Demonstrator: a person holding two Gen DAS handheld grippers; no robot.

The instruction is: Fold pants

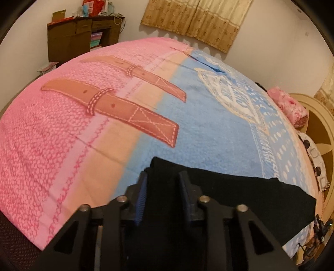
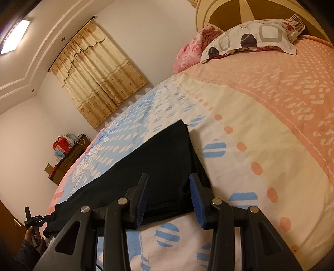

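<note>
One pair of black pants [image 2: 158,158] is lying as a long strip across the bed [image 2: 261,129], its length running between the two claws, with the left gripper [image 1: 165,187] clamping one end and the right gripper [image 2: 170,198] straddling the other, fingers apart.

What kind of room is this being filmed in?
Most likely a home bedroom. A large bed with a pink and blue blanket fills the view, patterned pillows lie against a rounded headboard, and gold curtains hang on the wall. Black pants lie on the bed.
</note>
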